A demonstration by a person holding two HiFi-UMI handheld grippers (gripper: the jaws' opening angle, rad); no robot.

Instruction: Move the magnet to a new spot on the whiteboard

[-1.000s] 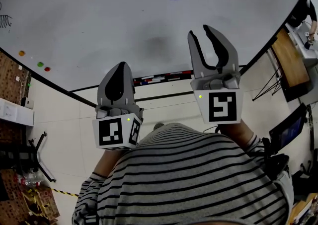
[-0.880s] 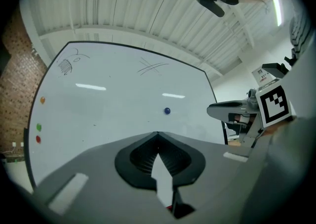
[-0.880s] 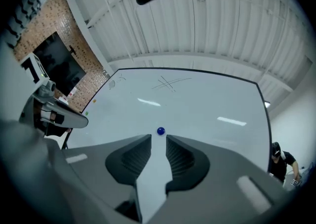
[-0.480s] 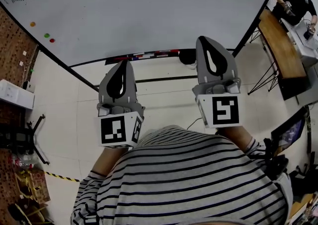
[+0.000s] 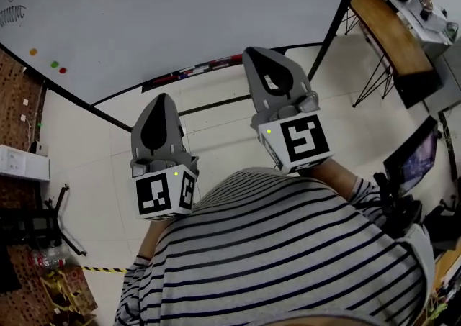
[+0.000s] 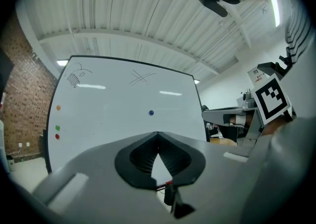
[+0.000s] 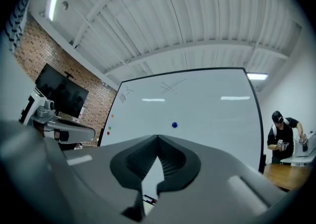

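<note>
— Magnet (image 7: 174, 125) sits out on the whiteboard (image 5: 180, 15), well apart from left tongs (image 5: 160, 99) and right tongs (image 5: 253, 52), both shut, empty.
— Right one should open wide first, come in square, then pinch the rim.

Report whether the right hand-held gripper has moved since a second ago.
Yes. The right hand-held gripper has drawn back from the whiteboard: its tips overlapped the board, now they sit by its lower edge.
</note>
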